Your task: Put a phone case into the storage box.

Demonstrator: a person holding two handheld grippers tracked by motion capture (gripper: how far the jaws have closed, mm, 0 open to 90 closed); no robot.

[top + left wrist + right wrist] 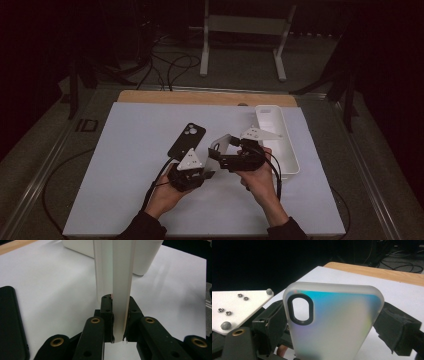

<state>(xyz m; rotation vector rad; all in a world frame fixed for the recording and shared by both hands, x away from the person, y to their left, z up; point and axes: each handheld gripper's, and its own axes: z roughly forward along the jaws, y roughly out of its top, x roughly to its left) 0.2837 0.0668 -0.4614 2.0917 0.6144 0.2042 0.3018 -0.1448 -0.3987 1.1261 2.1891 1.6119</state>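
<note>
The left gripper (pixel 117 322) has its fingers (pixel 107 315) shut on the lower edge of a frosted phone case (pixel 113 277), which rises edge-on from between the pads, its long axis running straight away from that hand. In the right gripper view the same case (pixel 332 325) stands face-on, camera cutout at its upper left and a blue-green sheen across its back. A dark padded finger (pixel 397 332) sits just beside its right side and another dark finger stands by its left, but I cannot tell whether the right gripper's fingers are pressing on it or only bracketing it.

From above, the case (pixel 221 142) is held off the desk between the two grippers, the left gripper (pixel 189 172) below and to its left, the right gripper (pixel 240 155) closing in from the right. Both hands are at it, so the next move likely depends on keeping the case's long axis steady between them.

A black phone (pixel 186 141) lies flat on the white desk (pixel 125 165) just left of the case, and a white tray (pixel 280 142) sits to the right. Beyond the desk are a wooden edge, a dark floor with cables and a white stand.
</note>
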